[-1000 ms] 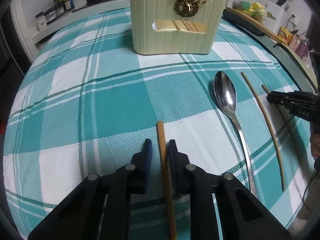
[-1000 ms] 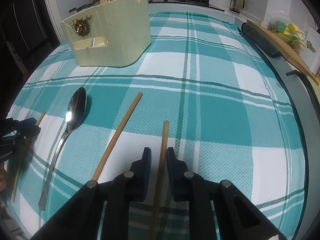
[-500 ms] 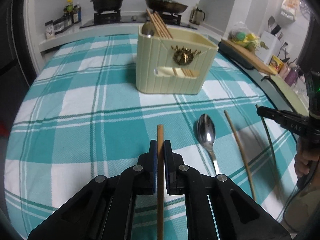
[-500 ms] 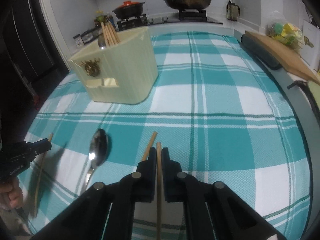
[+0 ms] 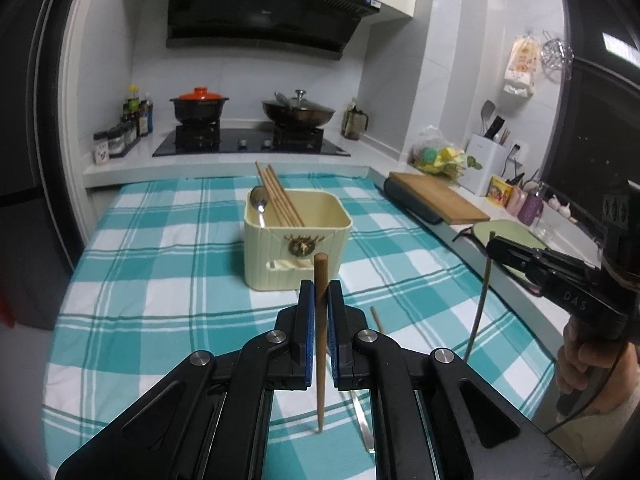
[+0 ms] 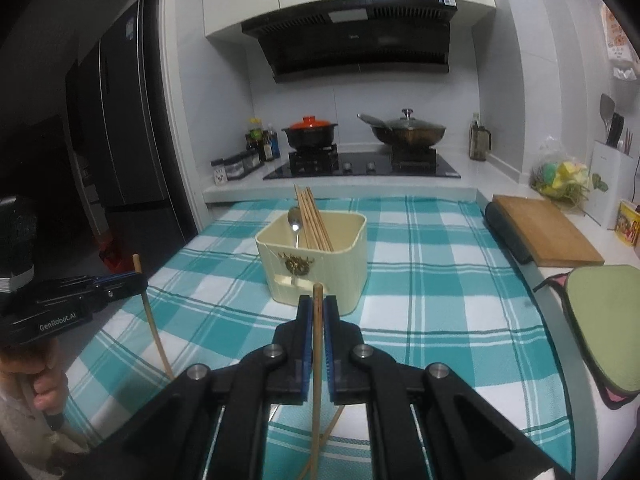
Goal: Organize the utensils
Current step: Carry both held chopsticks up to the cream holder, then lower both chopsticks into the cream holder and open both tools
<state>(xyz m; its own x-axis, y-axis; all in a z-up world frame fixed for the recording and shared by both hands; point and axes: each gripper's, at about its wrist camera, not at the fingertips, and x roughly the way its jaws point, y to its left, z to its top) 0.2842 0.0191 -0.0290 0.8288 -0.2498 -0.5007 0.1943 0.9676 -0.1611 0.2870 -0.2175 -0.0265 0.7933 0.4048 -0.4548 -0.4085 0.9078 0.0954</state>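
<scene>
A teal-and-white checked tablecloth [image 5: 160, 264] runs back to a white counter with a black hob [image 5: 250, 145], where a red-lidded pot [image 5: 199, 107] and a lidded wok [image 5: 298, 110] sit under the black range hood [image 5: 264, 12]. Pale tiled walls, a wooden cutting board [image 5: 438, 196] on the right counter, a dark fridge [image 6: 116, 120] at left.

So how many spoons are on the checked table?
2. One spoon stands in the cream holder beside chopsticks; the other spoon lies on the cloth, mostly hidden behind the left tool. More may hide inside the holder.
</scene>
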